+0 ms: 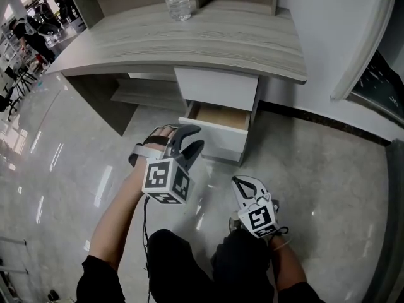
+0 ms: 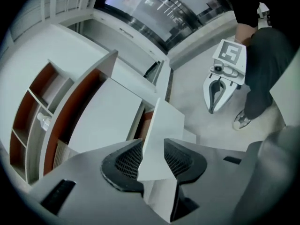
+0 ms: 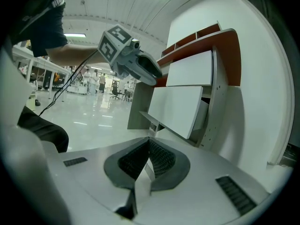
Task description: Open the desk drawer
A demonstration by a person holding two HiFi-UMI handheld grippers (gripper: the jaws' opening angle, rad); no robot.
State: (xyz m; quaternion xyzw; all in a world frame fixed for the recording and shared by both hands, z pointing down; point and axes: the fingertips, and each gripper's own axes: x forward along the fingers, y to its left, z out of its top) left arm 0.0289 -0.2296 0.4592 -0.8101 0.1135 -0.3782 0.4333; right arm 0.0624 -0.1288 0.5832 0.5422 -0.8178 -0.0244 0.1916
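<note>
While the lower drawer (image 1: 218, 137) stands part-way out under the desk (image 1: 221, 36), the left gripper (image 1: 192, 137) hangs at its front corner, jaws wide, gripping nothing. The right gripper (image 1: 243, 185) sits closed and empty near the floor. With no hold, a further pull may slip off the smooth front, or a knock may shove the drawer back in.

Upright clear water bottle (image 1: 176, 2), glossy grey floor (image 1: 63, 144), distant people (image 1: 31, 36) beyond.

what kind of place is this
Likely an office or lab workspace: a wood-grain desk with a drawer unit under it, a glossy grey floor, and people in the background.
</note>
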